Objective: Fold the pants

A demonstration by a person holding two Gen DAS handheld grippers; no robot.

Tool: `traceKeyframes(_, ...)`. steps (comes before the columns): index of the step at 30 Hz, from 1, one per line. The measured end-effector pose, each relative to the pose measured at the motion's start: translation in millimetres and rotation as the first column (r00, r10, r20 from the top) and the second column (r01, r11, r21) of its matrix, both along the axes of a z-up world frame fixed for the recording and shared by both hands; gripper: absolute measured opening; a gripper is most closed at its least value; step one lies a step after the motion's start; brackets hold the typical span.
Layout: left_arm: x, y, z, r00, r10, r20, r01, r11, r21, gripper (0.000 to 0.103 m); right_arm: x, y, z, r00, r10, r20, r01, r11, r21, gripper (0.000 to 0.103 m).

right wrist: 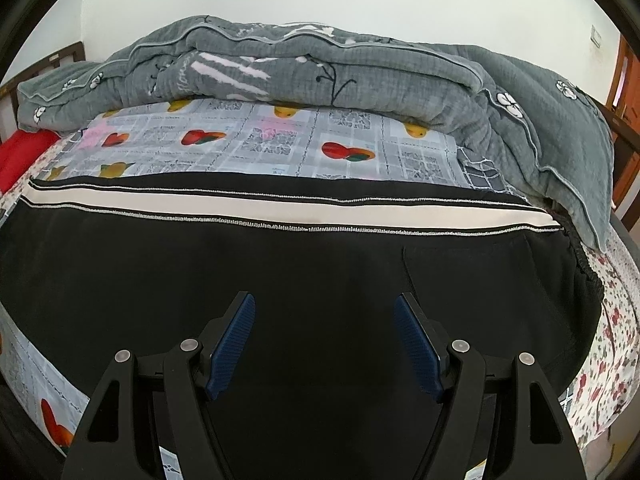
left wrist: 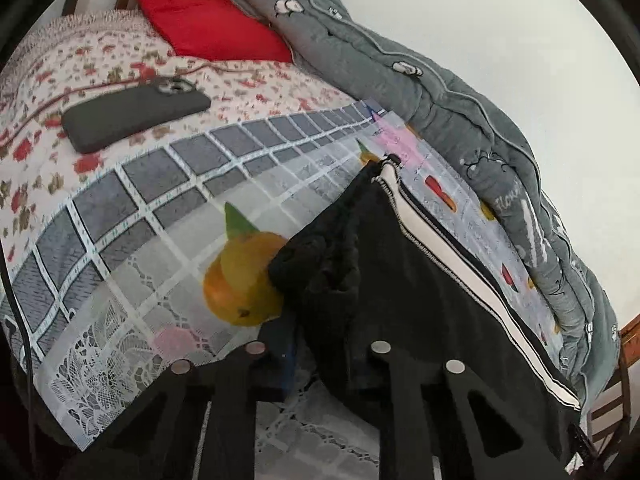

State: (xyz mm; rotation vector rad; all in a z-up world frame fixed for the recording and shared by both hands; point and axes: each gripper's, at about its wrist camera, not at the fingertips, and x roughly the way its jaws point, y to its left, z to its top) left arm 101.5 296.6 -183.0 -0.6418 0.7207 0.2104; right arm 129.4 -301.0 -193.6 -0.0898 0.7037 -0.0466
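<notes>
Black pants (left wrist: 404, 280) with a white side stripe (left wrist: 440, 248) lie on a fruit-printed cloth (left wrist: 160, 216) on the bed. In the left wrist view one end of the pants is bunched up and lifted. My left gripper (left wrist: 316, 348) is shut on that fabric, which hides most of its fingers; only part of a blue pad (left wrist: 289, 360) shows. The right wrist view has the pants (right wrist: 280, 272) spread flat across the bed, stripe (right wrist: 280, 210) along the far side. My right gripper (right wrist: 324, 340) hovers open just above the black cloth, with nothing between its blue pads (right wrist: 232, 344).
A dark phone (left wrist: 136, 116) lies on the floral sheet (left wrist: 80, 72) beside the cloth. A red pillow (left wrist: 208, 20) sits at the headboard. A rolled grey quilt (right wrist: 320, 68) runs along the bed's far side by the wall. The floral sheet (right wrist: 612, 340) shows at the right edge.
</notes>
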Motion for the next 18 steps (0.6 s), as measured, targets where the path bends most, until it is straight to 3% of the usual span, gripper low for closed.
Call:
traceKeyframes(7,3.2,-51.6,55.7,0.994,-0.06,0.094,0.035,0.968,0.249,0.013,-8.4,-11.0,1.7,1.0,-0.006,0.023,0.006,1.0,0.009,0.071)
traceKeyframes(12,11.3,-95.5,86.8,0.975,-0.152,0.16,0.098,0.948,0.303,0.011,-18.2,-33.7,1.1,0.999,-0.035,0.038,0.033,0.999,0.034,0.071)
traceKeyframes(18,18.3,-163.5,104.8,0.951,-0.262,0.167,0.187,0.913,0.363,0.011,-34.1,-67.4,-1.6,0.996,-0.064,0.057,0.059,0.995,0.081,0.071)
